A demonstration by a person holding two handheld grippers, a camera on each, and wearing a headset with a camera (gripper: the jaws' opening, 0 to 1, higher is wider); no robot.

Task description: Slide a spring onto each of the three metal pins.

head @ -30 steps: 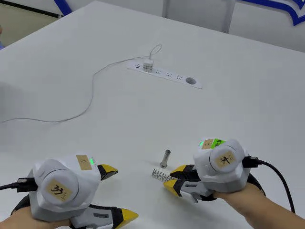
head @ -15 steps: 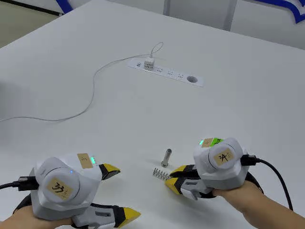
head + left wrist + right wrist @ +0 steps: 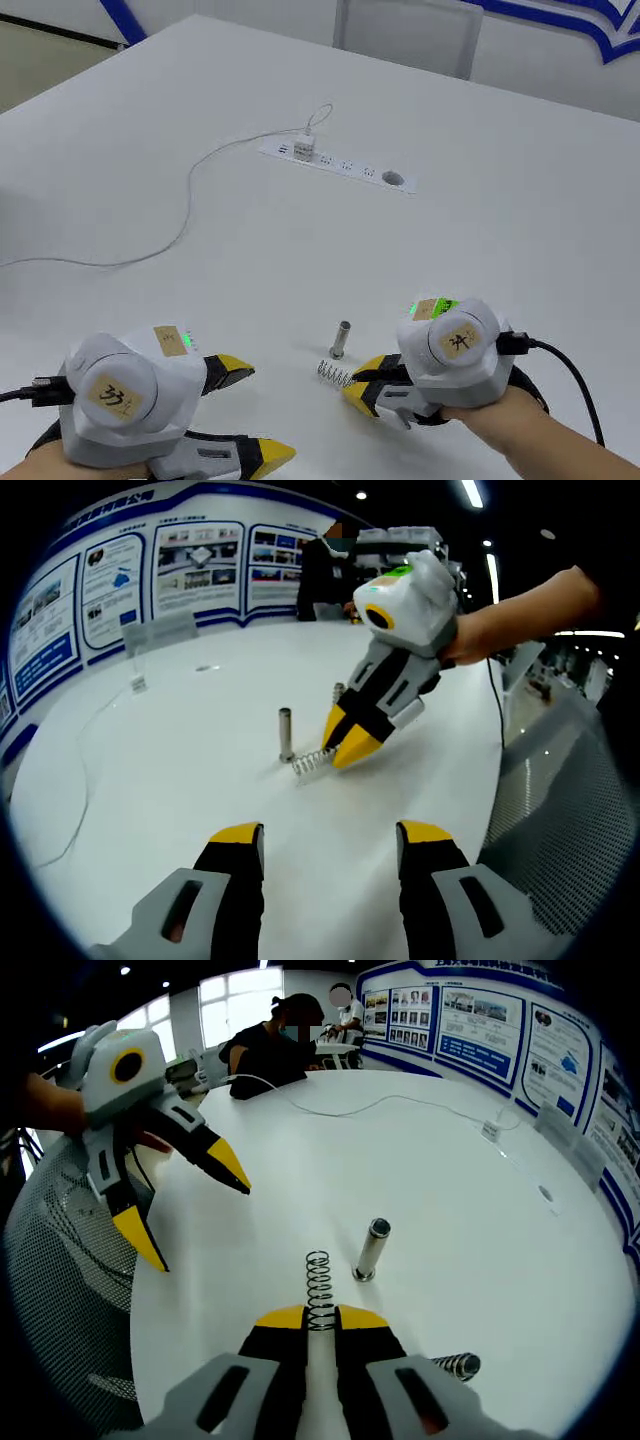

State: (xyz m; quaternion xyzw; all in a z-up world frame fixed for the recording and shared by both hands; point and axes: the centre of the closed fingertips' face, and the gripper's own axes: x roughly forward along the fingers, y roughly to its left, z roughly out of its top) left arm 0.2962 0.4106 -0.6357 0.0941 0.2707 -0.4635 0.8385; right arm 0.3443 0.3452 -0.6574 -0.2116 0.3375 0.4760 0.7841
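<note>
left gripper (image 3: 260, 410), tagged 33, gapes wide. right gripper (image 3: 358, 386) still pinches the spring (image 3: 335, 372), pin (image 3: 342, 339) at its 12 o'clock.

You are in an office or showroom hall. There is a broad white meeting table (image 3: 480, 230) with a power strip (image 3: 335, 165) on it. Blue-framed display boards (image 3: 200, 565) line the wall, a mesh office chair (image 3: 60, 1290) stands beside you, strip lights (image 3: 478, 492) run overhead, and a person (image 3: 275, 1050) sits at the far side.
</note>
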